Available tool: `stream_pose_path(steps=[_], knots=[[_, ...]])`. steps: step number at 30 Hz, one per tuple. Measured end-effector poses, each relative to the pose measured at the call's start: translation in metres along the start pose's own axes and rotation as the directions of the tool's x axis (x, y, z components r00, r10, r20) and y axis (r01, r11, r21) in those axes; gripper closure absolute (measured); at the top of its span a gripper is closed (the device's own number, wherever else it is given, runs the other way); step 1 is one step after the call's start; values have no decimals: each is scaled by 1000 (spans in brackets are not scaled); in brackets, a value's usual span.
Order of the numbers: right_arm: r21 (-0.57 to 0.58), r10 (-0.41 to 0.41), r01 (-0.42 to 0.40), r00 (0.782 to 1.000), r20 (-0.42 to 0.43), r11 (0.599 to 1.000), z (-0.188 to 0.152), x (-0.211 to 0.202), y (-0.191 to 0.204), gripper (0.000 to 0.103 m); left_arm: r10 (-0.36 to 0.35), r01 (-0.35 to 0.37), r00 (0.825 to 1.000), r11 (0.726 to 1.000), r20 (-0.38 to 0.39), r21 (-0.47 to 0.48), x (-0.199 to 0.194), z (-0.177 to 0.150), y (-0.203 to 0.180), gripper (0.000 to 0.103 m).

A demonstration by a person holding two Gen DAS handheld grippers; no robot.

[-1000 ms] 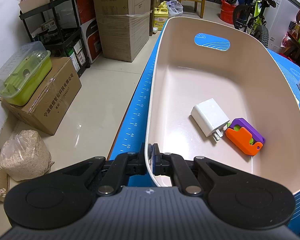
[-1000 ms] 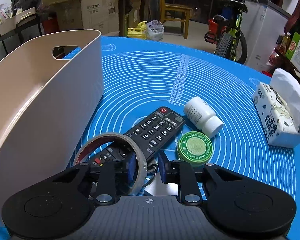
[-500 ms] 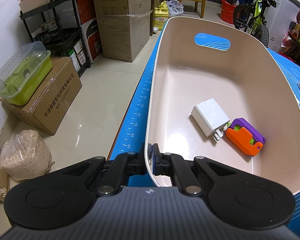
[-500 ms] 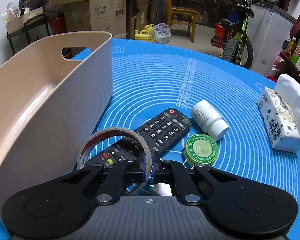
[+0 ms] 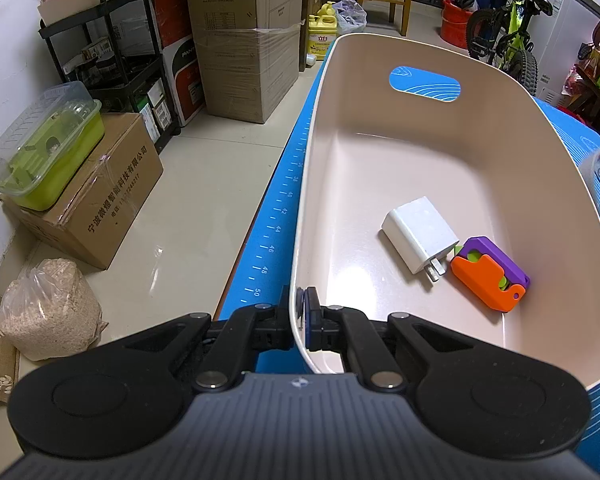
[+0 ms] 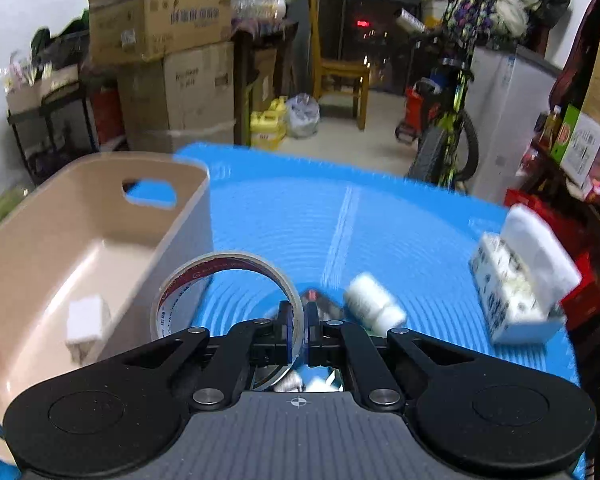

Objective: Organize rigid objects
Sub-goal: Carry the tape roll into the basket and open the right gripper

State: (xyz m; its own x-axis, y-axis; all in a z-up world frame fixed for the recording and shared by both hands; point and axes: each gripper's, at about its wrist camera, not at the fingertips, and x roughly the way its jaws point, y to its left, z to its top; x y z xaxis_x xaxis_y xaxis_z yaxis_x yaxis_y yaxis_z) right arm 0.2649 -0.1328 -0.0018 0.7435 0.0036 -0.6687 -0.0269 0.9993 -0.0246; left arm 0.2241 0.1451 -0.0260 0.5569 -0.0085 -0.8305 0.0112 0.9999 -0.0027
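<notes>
While my left gripper [image 5: 300, 312] stays out of the action, clamped on the near rim of the beige bin [image 5: 556, 184], my right gripper [image 6: 298, 330] is pinched on the wall of the tape roll [image 6: 188, 284], which stands upright in the air just right of the bin. Work surface is a blue mat [image 6: 340, 216] with white concentric rings and a ruler strip along its left edge. On it: a white bottle [image 6: 374, 304] on its side, a tissue pack [image 6: 516, 280] further right, and a dark remote [image 6: 320, 304] mostly hidden behind my fingers. Inside the bin lie a white charger [image 5: 420, 236] and an orange-purple toy [image 5: 490, 274], touching at the plug end. Room is cluttered: cardboard boxes [image 5: 244, 36], a black rack [image 5: 112, 56], a green lidded container [image 5: 48, 148] on a carton, a sack of grain [image 5: 48, 310] on tile floor, a wooden chair [image 6: 338, 64], a bicycle [image 6: 452, 120], yellow jugs [image 6: 266, 128]. Right view is motion-blurred, so labels on the tape, bottle and tissue pack are unreadable to me. Bin's near end is cut off by the gripper body in both views, and the charger shows only as a white smear on the right side.
</notes>
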Motion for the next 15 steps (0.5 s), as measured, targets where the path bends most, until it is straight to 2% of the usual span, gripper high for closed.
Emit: stream_pose_path(steps=[4, 8, 11, 15], knots=[[-3, 7, -7, 997, 79, 1000, 23, -17, 14, 86, 2, -2, 1000, 1000, 0, 1, 0, 0, 0, 97], [-34, 51, -47, 990, 131, 998, 46, -29, 38, 86, 3, -3, 1000, 1000, 0, 1, 0, 0, 0, 97], [-68, 89, -80, 986, 139, 995, 57, -28, 58, 86, 4, -4, 1000, 1000, 0, 1, 1, 0, 0, 97], [-139, 128, -113, 986, 103, 984, 65, -14, 91, 86, 3, -3, 1000, 1000, 0, 1, 1, 0, 0, 97]])
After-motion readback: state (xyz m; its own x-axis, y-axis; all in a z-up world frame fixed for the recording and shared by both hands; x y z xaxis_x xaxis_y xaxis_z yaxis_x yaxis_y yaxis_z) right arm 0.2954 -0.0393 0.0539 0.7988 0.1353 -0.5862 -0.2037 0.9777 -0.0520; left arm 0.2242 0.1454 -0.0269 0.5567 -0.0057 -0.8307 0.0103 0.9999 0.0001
